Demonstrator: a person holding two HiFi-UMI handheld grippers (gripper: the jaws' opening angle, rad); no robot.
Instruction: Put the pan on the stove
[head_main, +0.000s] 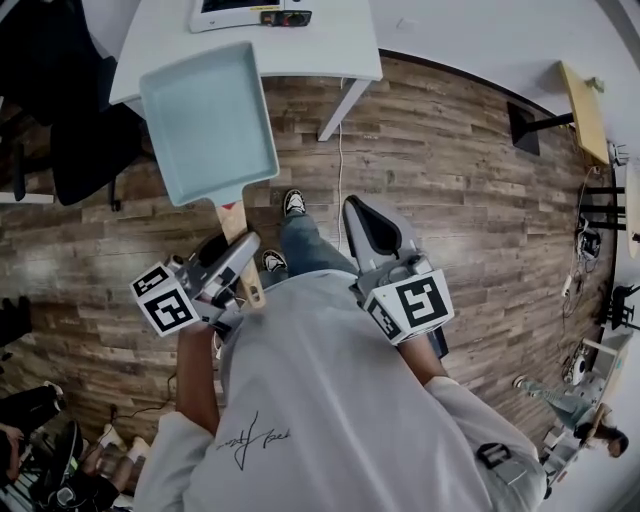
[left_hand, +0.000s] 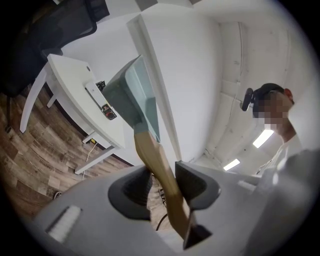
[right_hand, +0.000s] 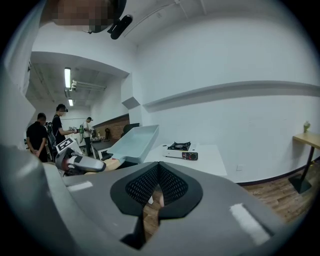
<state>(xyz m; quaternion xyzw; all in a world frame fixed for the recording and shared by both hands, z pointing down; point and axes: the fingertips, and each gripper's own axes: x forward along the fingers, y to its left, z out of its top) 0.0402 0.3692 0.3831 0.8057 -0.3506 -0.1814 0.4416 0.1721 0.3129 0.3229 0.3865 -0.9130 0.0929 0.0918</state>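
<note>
Wood-plank flooring (head_main: 450, 180) fills most of the head view, with a white table (head_main: 340, 40) running along the top edge. A pale blue rectangular pan (head_main: 208, 120) sits at upper left of that frame, held in the air over the table's near corner and the floor, not yet on any burner.

The left gripper (head_main: 232, 255) has its jaws clamped on the pan's wooden handle (left_hand: 150, 155). Its own view shows the handle running straight between the two pads. The right gripper (head_main: 365, 222), at centre right, is closed with its pads meeting and nothing held.

A small portable gas stove (right_hand: 181, 149) sits on the table, just right of the pan in the right gripper view.

The step in hand looks like the carry: the pan is lifted and on its way. The next move probably calls for bringing it across above the burner, levelling it and lowering it squarely onto the pan supports before the jaws let go.

In the head view the stove is cut off by the top edge, so its burner cannot be seen there. The left gripper view hides most of the pan's inside, and the small figures at far left of the right gripper view are too small to read, possibly other people with similar tools.
</note>
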